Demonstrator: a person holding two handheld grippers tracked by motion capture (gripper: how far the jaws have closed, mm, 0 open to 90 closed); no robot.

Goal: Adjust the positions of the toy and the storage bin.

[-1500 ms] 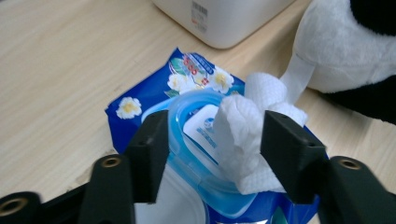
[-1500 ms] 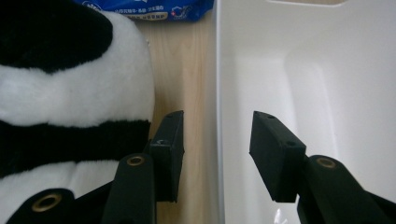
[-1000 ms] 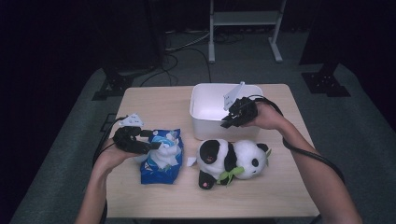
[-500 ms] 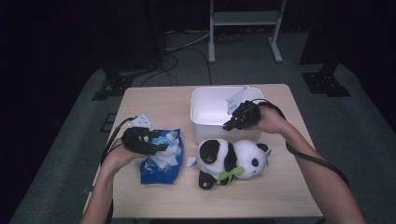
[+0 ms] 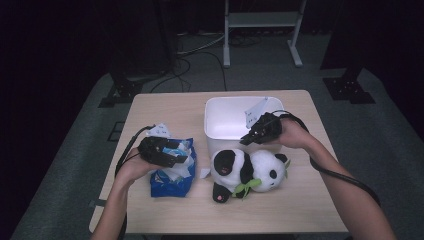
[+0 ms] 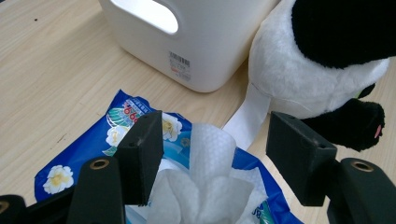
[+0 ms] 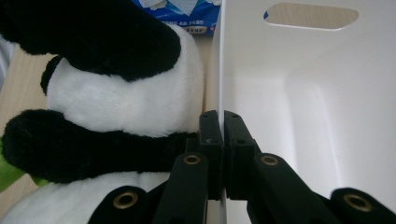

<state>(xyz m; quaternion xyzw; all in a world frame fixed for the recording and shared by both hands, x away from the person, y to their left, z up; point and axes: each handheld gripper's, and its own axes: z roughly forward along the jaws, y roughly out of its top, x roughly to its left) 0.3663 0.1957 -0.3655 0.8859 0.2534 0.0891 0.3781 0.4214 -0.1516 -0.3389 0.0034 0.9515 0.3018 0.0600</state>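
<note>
My right gripper (image 7: 218, 154) pinches the white bin's (image 5: 225, 120) near wall beside the panda plush (image 5: 247, 172). My left gripper (image 6: 215, 154) stands spread around the wipe (image 6: 205, 182) rising from the blue pack (image 5: 172, 172).

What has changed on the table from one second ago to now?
The left tool moved in from the left edge of the blue wipes pack to over it, its jaws now open around the white wipe that sticks up. The right tool finished closing on the white bin's near wall. The bin, the pack and the plush panda stayed in place.
</note>
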